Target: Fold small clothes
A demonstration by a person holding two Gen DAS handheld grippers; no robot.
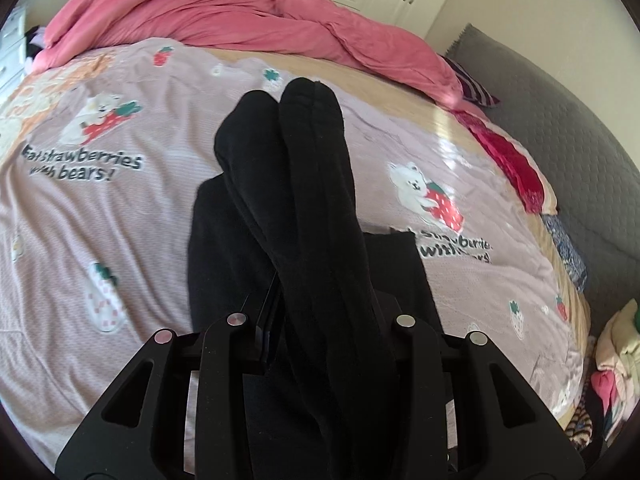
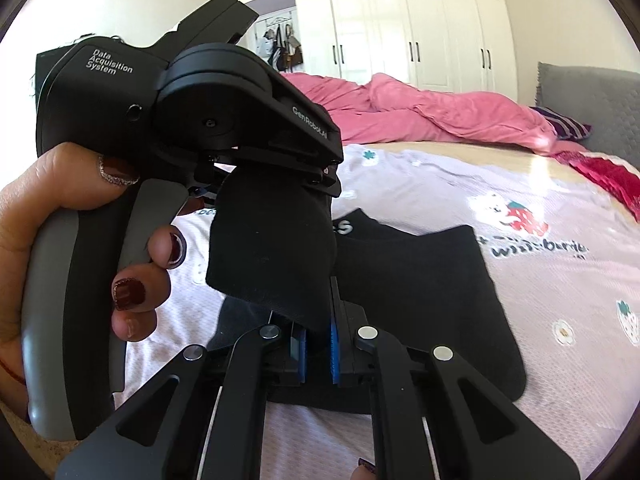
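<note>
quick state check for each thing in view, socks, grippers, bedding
black socks: lifted off the bed, clamped at both ends
left gripper: shut on black socks
right gripper: shut on black socks
black garment: lying flat on the bedsheet
pink duvet: bunched up at the far side
red cloth: crumpled at the bed edge

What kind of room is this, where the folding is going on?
A bedroom, most likely. The work surface is a bed with a bear-and-strawberry printed sheet, a rumpled pink duvet is piled at its far end, and white built-in wardrobes line the wall behind.
</note>
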